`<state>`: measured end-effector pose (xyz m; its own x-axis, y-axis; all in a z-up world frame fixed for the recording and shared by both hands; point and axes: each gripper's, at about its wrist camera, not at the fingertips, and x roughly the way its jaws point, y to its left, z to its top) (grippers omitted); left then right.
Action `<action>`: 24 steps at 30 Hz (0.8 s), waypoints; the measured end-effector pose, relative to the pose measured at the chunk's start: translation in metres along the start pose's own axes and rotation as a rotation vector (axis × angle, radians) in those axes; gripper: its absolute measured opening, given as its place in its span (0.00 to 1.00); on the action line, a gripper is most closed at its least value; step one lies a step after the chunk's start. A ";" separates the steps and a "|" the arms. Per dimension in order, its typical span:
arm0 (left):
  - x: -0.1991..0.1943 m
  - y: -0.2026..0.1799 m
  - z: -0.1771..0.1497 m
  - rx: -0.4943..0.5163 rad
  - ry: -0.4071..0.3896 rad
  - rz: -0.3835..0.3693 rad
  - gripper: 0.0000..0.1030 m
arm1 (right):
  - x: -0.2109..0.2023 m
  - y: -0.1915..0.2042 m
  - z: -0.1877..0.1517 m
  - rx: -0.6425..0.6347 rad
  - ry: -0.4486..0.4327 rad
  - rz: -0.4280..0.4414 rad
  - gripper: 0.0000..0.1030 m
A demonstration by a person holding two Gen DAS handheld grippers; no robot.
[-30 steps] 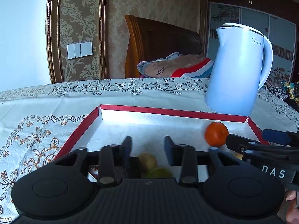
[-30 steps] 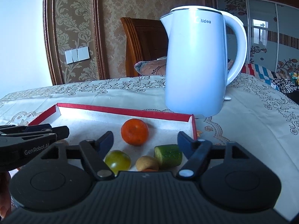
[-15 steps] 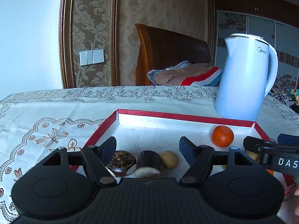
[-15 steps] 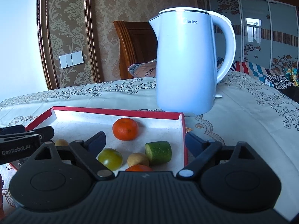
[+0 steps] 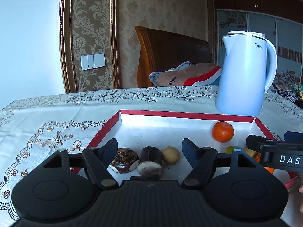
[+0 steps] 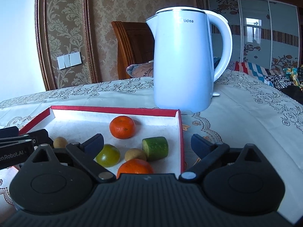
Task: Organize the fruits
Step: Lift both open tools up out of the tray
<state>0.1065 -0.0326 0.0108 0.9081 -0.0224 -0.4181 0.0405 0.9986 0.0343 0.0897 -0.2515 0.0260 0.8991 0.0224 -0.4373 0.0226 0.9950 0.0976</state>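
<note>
A red-rimmed tray [image 5: 170, 113] with a white floor holds the fruit. In the left wrist view my left gripper [image 5: 149, 147] is open and empty over a dark brown round piece [image 5: 124, 159], a dark cut cylinder [image 5: 150, 162] and a small tan fruit [image 5: 171, 155]. An orange tangerine [image 5: 222, 131] lies farther right. In the right wrist view my right gripper [image 6: 147, 144] is open and empty above a green tomato [image 6: 108, 155], a tan fruit [image 6: 135, 154], a cucumber piece [image 6: 155, 148] and a near tangerine [image 6: 135, 167]. The far tangerine [image 6: 122, 127] sits behind.
A white kettle [image 6: 182, 60] stands just behind the tray's far right corner on the patterned tablecloth [image 5: 47, 132]. A wooden chair back [image 5: 170, 53] with a cushion is behind the table. The tray's right rim [image 6: 181, 141] lies between my right fingers.
My left gripper has opened wide and drawn back, leaving the fruit pieces on the tray's left side. My right gripper has shifted right and opened a little more.
</note>
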 end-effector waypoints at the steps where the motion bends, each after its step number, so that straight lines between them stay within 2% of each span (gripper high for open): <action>1: 0.000 -0.001 0.000 0.004 0.000 -0.001 0.73 | 0.000 0.000 -0.001 0.001 0.001 0.000 0.96; 18: -0.013 -0.009 -0.010 0.045 0.003 -0.026 0.73 | -0.018 -0.001 -0.009 0.020 -0.005 0.020 1.00; 24: -0.028 -0.011 -0.016 0.060 -0.002 -0.050 0.73 | -0.037 0.000 -0.020 0.007 -0.003 0.065 1.00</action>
<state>0.0744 -0.0424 0.0074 0.9052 -0.0723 -0.4188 0.1107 0.9915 0.0681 0.0478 -0.2501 0.0247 0.9001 0.0870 -0.4270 -0.0329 0.9907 0.1324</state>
